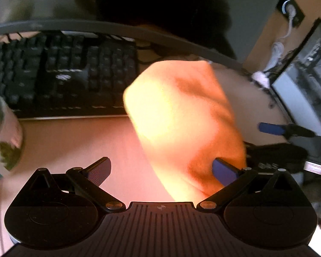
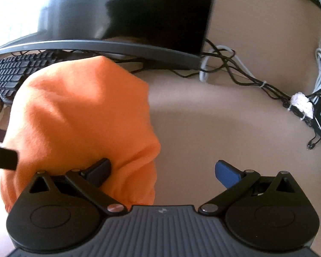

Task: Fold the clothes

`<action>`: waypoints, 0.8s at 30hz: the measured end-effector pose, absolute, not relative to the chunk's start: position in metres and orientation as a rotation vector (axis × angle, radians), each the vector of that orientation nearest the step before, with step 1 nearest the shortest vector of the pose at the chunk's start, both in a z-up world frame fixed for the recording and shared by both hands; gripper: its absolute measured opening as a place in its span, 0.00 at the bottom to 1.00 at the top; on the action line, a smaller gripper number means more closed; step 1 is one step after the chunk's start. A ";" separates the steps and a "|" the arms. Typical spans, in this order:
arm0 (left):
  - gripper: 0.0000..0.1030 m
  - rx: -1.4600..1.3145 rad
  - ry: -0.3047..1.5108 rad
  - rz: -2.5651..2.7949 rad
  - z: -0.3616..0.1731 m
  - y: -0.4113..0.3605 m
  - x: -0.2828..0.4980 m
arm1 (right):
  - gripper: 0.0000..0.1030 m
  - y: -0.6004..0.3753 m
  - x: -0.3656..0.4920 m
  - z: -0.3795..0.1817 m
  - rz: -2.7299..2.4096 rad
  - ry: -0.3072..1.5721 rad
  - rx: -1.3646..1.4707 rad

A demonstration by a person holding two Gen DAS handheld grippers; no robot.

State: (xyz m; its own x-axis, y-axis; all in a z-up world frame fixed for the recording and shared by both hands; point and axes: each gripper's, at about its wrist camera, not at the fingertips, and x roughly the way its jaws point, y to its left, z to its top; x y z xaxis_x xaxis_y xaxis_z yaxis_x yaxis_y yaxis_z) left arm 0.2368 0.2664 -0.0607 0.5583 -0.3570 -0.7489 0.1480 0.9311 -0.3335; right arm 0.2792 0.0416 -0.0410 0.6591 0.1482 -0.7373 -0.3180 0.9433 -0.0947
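Our left claw (image 1: 161, 171) is standing wide apart, gripping nothing; its right blue pad is lying against the orange garment (image 1: 182, 115), though we cannot tell whether it is pressing into the cloth or only sitting in front of it. Our right claw (image 2: 163, 172) is also spread wide and holding nothing, its left finger lying against the same bunched cloth and its right finger over bare bench (image 2: 224, 124).

We are counting one garment, a single orange piece of soft fabric, heaped in a rounded mound on the beige bench between the two claws. It is blurred in the left wrist view, so we cannot tell what kind of clothing it is.

Around it we are seeing one black keyboard (image 1: 64, 75) lying behind the garment, partly hidden by the mound in the right wrist view. One dark monitor (image 2: 128, 10) is rising over the keyboard on its curved grey base. One green-capped bottle (image 1: 2, 126) is standing at the left edge. A bundle of black and white cables (image 2: 246, 77) is trailing across the bench to the right, toward a second screen (image 1: 306, 81). In the left wrist view, the blue-tipped fingers of our right claw are showing just beyond the garment.
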 end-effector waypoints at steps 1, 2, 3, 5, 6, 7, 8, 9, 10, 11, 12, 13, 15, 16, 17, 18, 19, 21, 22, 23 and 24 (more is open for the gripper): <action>1.00 -0.251 0.936 -0.293 -0.063 0.269 0.238 | 1.00 0.043 0.277 -0.040 0.270 0.811 -0.222; 1.00 -0.263 0.939 -0.292 -0.064 0.271 0.238 | 1.00 0.042 0.277 -0.040 0.274 0.813 -0.217; 1.00 -0.272 0.941 -0.293 -0.066 0.271 0.237 | 1.00 0.041 0.278 -0.040 0.278 0.817 -0.212; 1.00 -0.274 0.937 -0.283 -0.067 0.270 0.235 | 1.00 0.041 0.281 -0.043 0.286 0.826 -0.202; 1.00 -0.273 0.933 -0.274 -0.067 0.268 0.233 | 1.00 0.041 0.282 -0.043 0.289 0.828 -0.198; 1.00 -0.272 0.928 -0.262 -0.067 0.267 0.231 | 1.00 0.039 0.281 -0.042 0.293 0.827 -0.195; 1.00 -0.272 0.925 -0.246 -0.066 0.266 0.228 | 1.00 0.038 0.280 -0.041 0.300 0.824 -0.191; 1.00 -0.272 0.924 -0.228 -0.066 0.265 0.225 | 1.00 0.038 0.280 -0.042 0.307 0.822 -0.188; 1.00 -0.273 0.925 -0.208 -0.065 0.264 0.221 | 1.00 0.037 0.280 -0.042 0.314 0.820 -0.184; 1.00 -0.274 0.927 -0.188 -0.065 0.262 0.217 | 1.00 0.037 0.281 -0.043 0.322 0.820 -0.178; 1.00 -0.275 0.928 -0.167 -0.065 0.260 0.213 | 1.00 0.037 0.281 -0.044 0.329 0.819 -0.174; 1.00 -0.277 0.927 -0.146 -0.066 0.257 0.208 | 1.00 0.037 0.281 -0.044 0.338 0.813 -0.178; 1.00 -0.278 0.913 -0.088 -0.065 0.249 0.198 | 1.00 0.037 0.278 -0.045 0.360 0.793 -0.196; 1.00 -0.279 0.903 -0.058 -0.064 0.246 0.193 | 1.00 0.036 0.277 -0.045 0.379 0.779 -0.209; 1.00 -0.280 0.894 -0.027 -0.062 0.243 0.188 | 1.00 0.034 0.275 -0.044 0.399 0.765 -0.220; 1.00 -0.281 0.885 0.007 -0.059 0.239 0.181 | 1.00 0.030 0.273 -0.041 0.416 0.752 -0.224; 1.00 -0.279 0.874 0.042 -0.055 0.237 0.174 | 1.00 0.024 0.270 -0.037 0.434 0.734 -0.217; 1.00 -0.259 0.840 0.088 -0.044 0.228 0.151 | 1.00 0.007 0.259 -0.028 0.462 0.702 -0.182; 1.00 -0.247 0.822 0.108 -0.039 0.223 0.139 | 1.00 -0.001 0.254 -0.024 0.474 0.688 -0.163; 1.00 -0.238 0.803 0.127 -0.034 0.217 0.128 | 1.00 -0.010 0.247 -0.021 0.486 0.682 -0.141; 1.00 -0.231 0.784 0.145 -0.029 0.212 0.116 | 1.00 -0.020 0.240 -0.017 0.499 0.683 -0.117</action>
